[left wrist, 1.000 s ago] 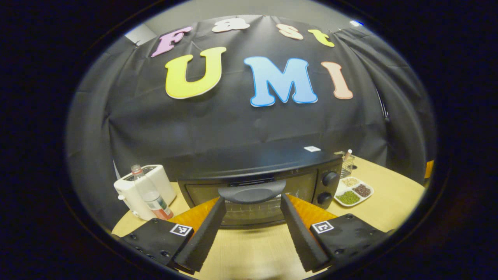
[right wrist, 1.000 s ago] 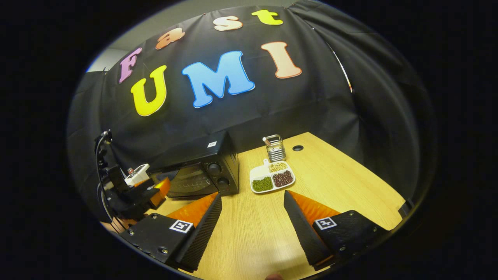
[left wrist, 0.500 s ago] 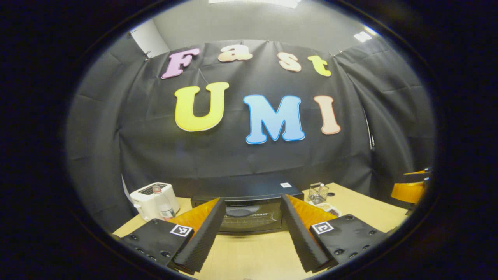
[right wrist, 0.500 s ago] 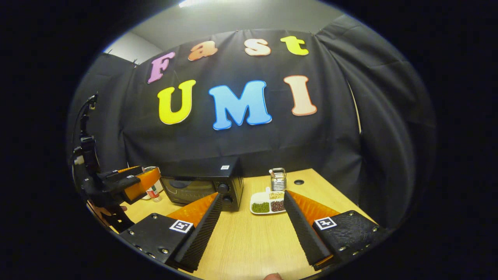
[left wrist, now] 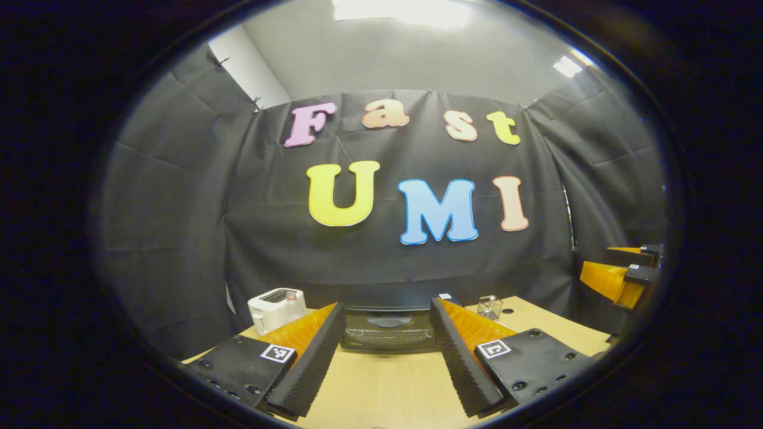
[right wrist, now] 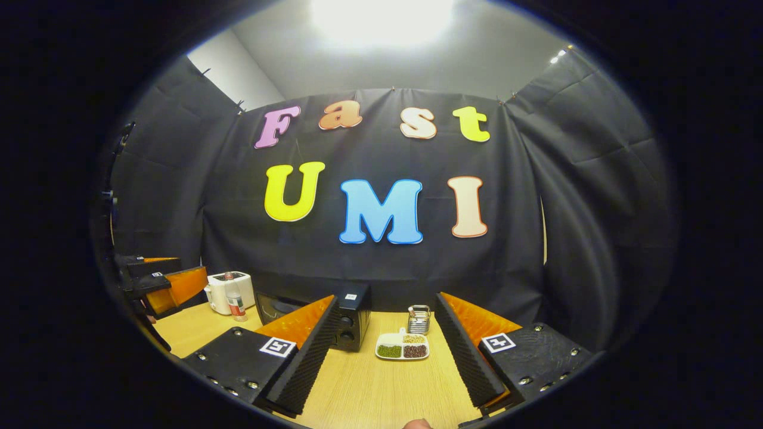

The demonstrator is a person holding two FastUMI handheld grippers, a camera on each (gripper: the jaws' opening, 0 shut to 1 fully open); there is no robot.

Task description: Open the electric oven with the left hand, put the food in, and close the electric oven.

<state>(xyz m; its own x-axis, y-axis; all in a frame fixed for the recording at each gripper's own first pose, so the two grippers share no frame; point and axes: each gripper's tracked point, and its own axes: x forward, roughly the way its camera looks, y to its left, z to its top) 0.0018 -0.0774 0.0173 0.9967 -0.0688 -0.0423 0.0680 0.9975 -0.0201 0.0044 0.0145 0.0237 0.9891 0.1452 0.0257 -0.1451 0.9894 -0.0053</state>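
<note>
A black electric oven point(left wrist: 388, 329) stands at the far side of the wooden table point(left wrist: 381, 393), its door shut and its handle facing me. In the left gripper view my left gripper point(left wrist: 386, 357) is open, well back from the oven, with nothing between its fingers. The right gripper view has the oven point(right wrist: 351, 325) left of centre and a white divided plate of beans and grains point(right wrist: 402, 347) beside it. My right gripper point(right wrist: 386, 357) is open and holds nothing. The left gripper point(right wrist: 164, 286) also appears at the left edge of that view, and the right gripper point(left wrist: 620, 274) at the right edge of the left gripper view.
A white toaster point(left wrist: 276, 308) with a plastic bottle point(right wrist: 236, 301) in front of it stands left of the oven. A small wire holder point(right wrist: 419, 319) sits behind the plate. Bare tabletop point(right wrist: 381, 387) lies between the grippers and the oven.
Both grippers have pulled back and tilted up; the oven and plate now look smaller and farther off. The left gripper has left the oven handle. Both stay open.
</note>
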